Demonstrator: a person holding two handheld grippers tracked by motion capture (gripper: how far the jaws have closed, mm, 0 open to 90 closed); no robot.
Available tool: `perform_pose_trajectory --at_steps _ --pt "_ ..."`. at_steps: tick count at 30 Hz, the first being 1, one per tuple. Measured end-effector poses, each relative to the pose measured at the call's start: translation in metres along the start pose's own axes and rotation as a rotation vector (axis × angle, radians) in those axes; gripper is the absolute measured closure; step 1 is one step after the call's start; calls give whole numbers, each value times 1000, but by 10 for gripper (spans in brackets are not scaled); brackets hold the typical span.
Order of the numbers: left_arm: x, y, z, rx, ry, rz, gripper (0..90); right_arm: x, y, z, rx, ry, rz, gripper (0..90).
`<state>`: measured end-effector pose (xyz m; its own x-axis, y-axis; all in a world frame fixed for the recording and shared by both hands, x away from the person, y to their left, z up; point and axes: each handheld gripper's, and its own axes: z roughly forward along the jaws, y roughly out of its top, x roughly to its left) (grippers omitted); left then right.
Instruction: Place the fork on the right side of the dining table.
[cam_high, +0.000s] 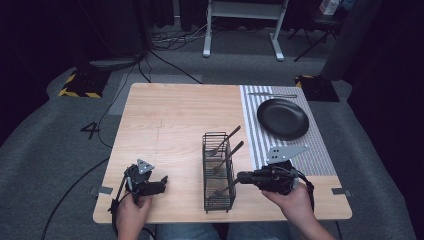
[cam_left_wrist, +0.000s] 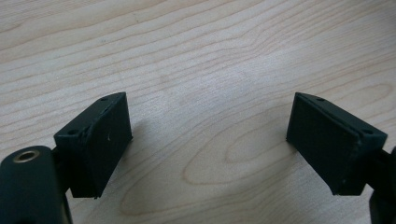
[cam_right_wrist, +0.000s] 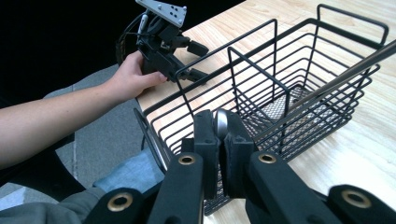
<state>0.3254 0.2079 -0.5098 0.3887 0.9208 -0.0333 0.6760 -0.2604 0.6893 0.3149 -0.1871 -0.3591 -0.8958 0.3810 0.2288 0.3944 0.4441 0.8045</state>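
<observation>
Over the wire basket (cam_high: 218, 172) my right gripper (cam_right_wrist: 220, 140) clamps a fork handle (cam_right_wrist: 221, 122) — my left gripper (cam_left_wrist: 208, 140) gapes wide, empty.

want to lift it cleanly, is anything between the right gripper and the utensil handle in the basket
Nothing: the right gripper is shut on the utensil handle at the near end of the wire basket, above its rim.

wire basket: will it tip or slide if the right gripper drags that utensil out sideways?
Likely yes. The wire basket looks tall, narrow and light, on smooth wood. The right gripper grips the utensil by its handle end, so sideways drag could lever the rim.
</observation>
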Motion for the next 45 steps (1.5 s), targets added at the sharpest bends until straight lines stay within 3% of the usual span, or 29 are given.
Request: perform_pose_trajectory --at_steps 19,34,45 --pt "0 0 0 0 0 0 140 -7 12 -31 -106 10 36 869" --pt "0 1 1 2 4 5 140 -13 21 -80 -210 -27 59 869" --pt "-1 2 1 0 6 -1 140 -15 30 -97 -213 -55 48 869"
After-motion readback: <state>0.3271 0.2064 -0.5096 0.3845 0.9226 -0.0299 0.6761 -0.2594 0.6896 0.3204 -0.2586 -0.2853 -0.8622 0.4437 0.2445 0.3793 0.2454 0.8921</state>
